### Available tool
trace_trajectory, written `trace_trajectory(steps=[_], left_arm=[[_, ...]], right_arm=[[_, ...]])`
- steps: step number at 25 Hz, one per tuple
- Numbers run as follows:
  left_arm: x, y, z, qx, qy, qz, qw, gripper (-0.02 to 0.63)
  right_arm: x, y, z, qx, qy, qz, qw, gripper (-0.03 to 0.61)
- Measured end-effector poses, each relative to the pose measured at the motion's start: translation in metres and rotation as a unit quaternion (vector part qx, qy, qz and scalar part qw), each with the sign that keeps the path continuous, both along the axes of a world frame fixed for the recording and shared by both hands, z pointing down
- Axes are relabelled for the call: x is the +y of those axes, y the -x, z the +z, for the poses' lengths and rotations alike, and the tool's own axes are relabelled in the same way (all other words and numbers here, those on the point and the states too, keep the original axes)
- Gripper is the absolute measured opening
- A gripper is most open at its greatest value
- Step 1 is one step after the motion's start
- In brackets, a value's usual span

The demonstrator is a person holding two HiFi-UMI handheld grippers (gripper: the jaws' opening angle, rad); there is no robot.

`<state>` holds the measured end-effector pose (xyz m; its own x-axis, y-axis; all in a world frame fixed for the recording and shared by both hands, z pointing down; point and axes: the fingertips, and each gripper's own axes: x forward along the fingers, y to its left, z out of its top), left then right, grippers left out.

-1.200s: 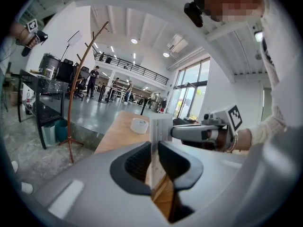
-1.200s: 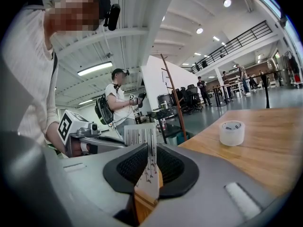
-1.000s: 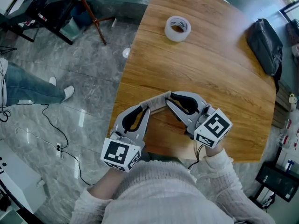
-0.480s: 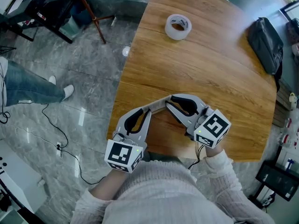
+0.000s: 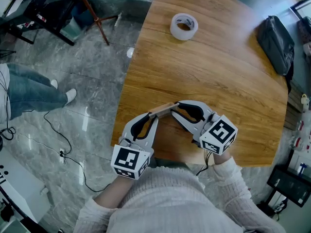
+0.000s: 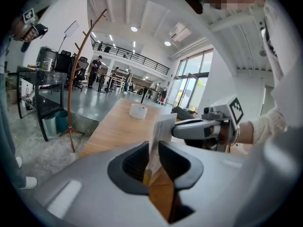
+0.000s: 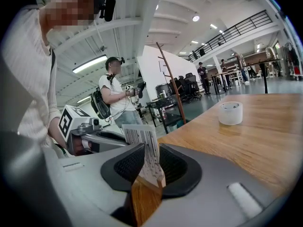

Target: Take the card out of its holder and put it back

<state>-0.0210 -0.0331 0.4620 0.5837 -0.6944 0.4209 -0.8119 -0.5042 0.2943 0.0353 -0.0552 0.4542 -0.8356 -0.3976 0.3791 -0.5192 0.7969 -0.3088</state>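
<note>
A thin pale card in its holder (image 5: pixel 162 109) hangs edge-up over the wooden table (image 5: pixel 218 76) near its front left corner, bridging the two grippers. I cannot tell card from holder. My left gripper (image 5: pixel 154 116) is shut on one end; the left gripper view shows the pale sheet (image 6: pixel 158 138) pinched between its pads, with the right gripper (image 6: pixel 176 128) meeting it beyond. My right gripper (image 5: pixel 175 108) has the other end between its jaws, which are opening. In the right gripper view the printed card (image 7: pixel 144 149) stands between the pads with a slight gap showing.
A roll of clear tape (image 5: pixel 184 27) lies at the table's far side and a black bag (image 5: pixel 275 46) at its right edge. The table's left edge drops to a marble floor with cables. A person (image 7: pixel 115 97) stands in the background by a coat stand (image 7: pixel 171 82).
Both grippers have slid slightly toward me with the card between them. The right gripper's jaws look a little wider apart than before.
</note>
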Motion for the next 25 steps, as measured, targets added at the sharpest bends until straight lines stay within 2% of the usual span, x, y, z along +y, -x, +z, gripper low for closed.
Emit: trace_trajectory(steps=[9,21,23,25], left_arm=[[-0.003,0.002,-0.004,0.010,-0.001,-0.010,0.9999,0.100],[0.007,0.019,-0.034,0.043,-0.006,-0.014,0.9990,0.098],[0.011,0.018,-0.042,0.057,-0.010,-0.003,0.9983,0.085],[0.015,0.014,-0.048,0.066,-0.014,0.015,0.9976,0.073]], right_arm=[[0.005,0.000,-0.001,0.003,0.007,0.000,1.000,0.130],[0.013,-0.014,-0.030,-0.013,-0.010,0.070,0.997,0.133],[0.018,-0.011,-0.036,-0.014,-0.013,0.076,0.997,0.120],[0.024,-0.007,-0.042,-0.017,-0.018,0.082,0.996,0.063]])
